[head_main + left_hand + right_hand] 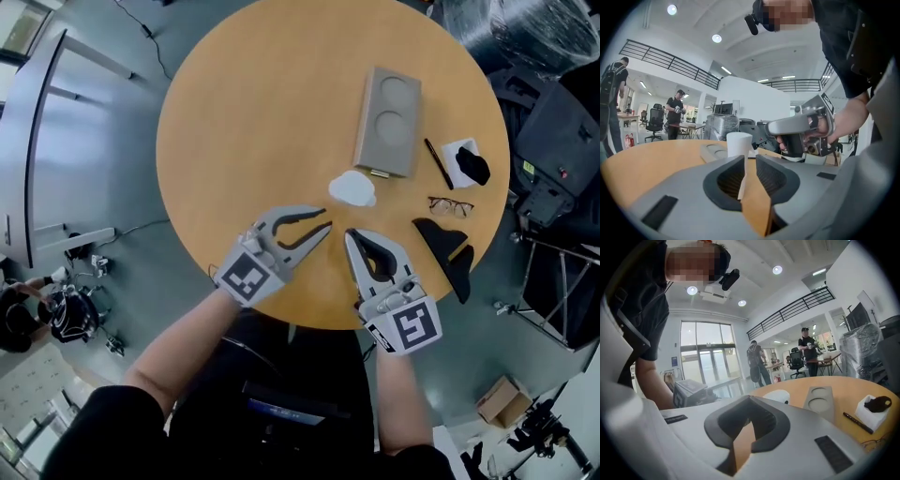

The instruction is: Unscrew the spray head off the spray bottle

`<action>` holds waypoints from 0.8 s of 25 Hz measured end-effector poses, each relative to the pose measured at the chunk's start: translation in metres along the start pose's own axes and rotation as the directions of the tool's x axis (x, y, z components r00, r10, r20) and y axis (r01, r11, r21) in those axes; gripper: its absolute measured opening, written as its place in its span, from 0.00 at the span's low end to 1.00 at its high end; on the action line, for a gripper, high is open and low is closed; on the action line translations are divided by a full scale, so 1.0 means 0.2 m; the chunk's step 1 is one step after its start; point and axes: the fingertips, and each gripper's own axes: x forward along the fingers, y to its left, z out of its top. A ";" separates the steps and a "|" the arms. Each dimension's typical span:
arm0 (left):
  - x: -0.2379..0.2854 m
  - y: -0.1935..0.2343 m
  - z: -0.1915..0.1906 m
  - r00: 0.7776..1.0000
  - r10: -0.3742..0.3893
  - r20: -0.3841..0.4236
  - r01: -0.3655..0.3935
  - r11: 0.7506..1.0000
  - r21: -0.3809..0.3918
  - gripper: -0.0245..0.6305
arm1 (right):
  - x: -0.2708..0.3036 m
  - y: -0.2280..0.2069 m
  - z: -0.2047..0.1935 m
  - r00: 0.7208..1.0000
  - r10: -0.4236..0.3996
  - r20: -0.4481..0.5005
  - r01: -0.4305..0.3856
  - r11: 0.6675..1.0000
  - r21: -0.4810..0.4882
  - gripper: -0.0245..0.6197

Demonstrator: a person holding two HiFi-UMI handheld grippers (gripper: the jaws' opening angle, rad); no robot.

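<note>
- Jaws of the left gripper [325, 221] stand slightly apart with nothing between them, above the near part of the surface [234, 112].
- White bottle [352, 188] stands free near the surface's middle, just beyond both grippers' tips. It is plain-sided, and no spray head shows on its top.
- Right gripper [352, 236] is closed on itself and empty.
- Black piece [473, 167] lies on a white block at the far right; whether it is the head, I cannot tell.
- Progress: nothing is gripped, so either the head is already off or work hasn't begun.
</note>
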 end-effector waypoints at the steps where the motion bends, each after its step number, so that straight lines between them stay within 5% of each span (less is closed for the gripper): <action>1: 0.03 0.01 -0.06 1.000 0.010 -0.005 -0.010 1.000 0.001 0.22 | 0.01 -0.02 -0.05 1.000 -0.002 -0.003 0.002 1.000 0.007 0.05; 11: 0.35 0.12 -0.52 0.997 0.076 -0.024 -0.076 0.997 0.013 0.59 | 0.03 -0.20 -0.45 0.999 -0.037 -0.008 0.037 0.997 0.062 0.05; 20: 0.59 0.18 -0.68 0.996 0.083 -0.040 -0.081 0.996 0.042 0.65 | -0.02 -0.30 -0.60 0.998 -0.058 -0.009 0.059 0.993 0.103 0.05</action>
